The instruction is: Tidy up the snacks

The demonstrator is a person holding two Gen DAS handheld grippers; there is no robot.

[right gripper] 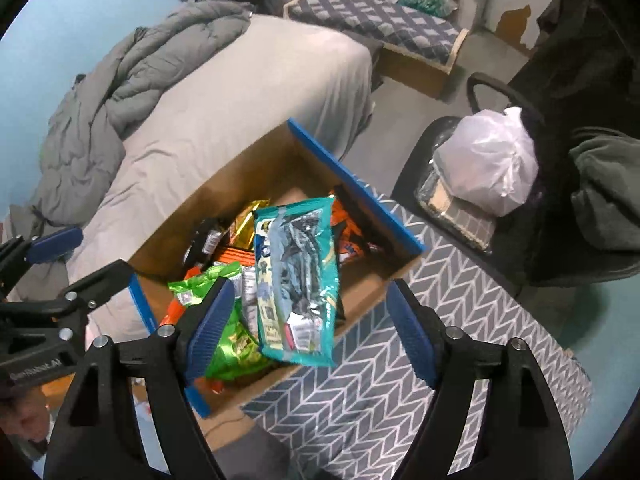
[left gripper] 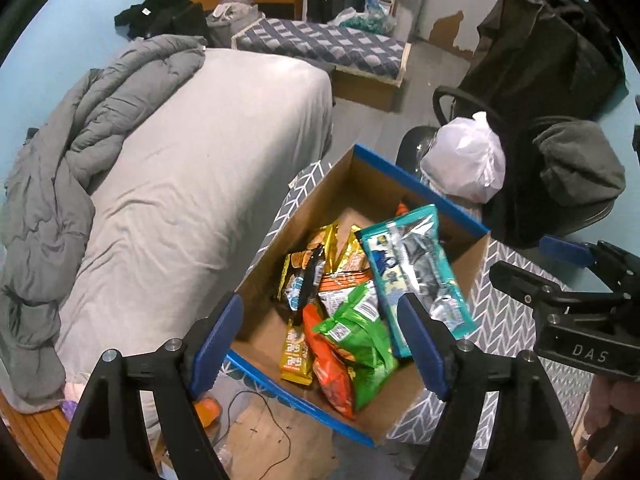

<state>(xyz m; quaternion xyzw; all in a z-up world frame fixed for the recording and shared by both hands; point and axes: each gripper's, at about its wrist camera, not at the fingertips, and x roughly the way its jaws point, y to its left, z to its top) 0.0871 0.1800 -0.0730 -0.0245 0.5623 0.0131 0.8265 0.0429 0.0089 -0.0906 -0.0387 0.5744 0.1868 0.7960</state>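
Observation:
A cardboard box (left gripper: 362, 176) with blue rims (right gripper: 348, 178) holds several snack packets. A teal packet (left gripper: 416, 268) lies tilted on top at the box's right side; in the right wrist view the teal packet (right gripper: 296, 280) looks blurred and lies between my fingers without touching them. A green bag (left gripper: 356, 340), an orange bag (left gripper: 332, 372) and yellow bars (left gripper: 298, 354) lie below it. My left gripper (left gripper: 320, 348) is open above the box's near end. My right gripper (right gripper: 308, 328) is open above the box's near right corner; it also shows in the left wrist view (left gripper: 552, 276).
The box sits on a grey chevron-patterned surface (right gripper: 380, 392). A bed with a grey sheet (left gripper: 192, 184) and a bunched duvet (left gripper: 60, 152) lies to the left. A white plastic bag (left gripper: 468, 156) sits on a black chair (left gripper: 560, 184) to the right.

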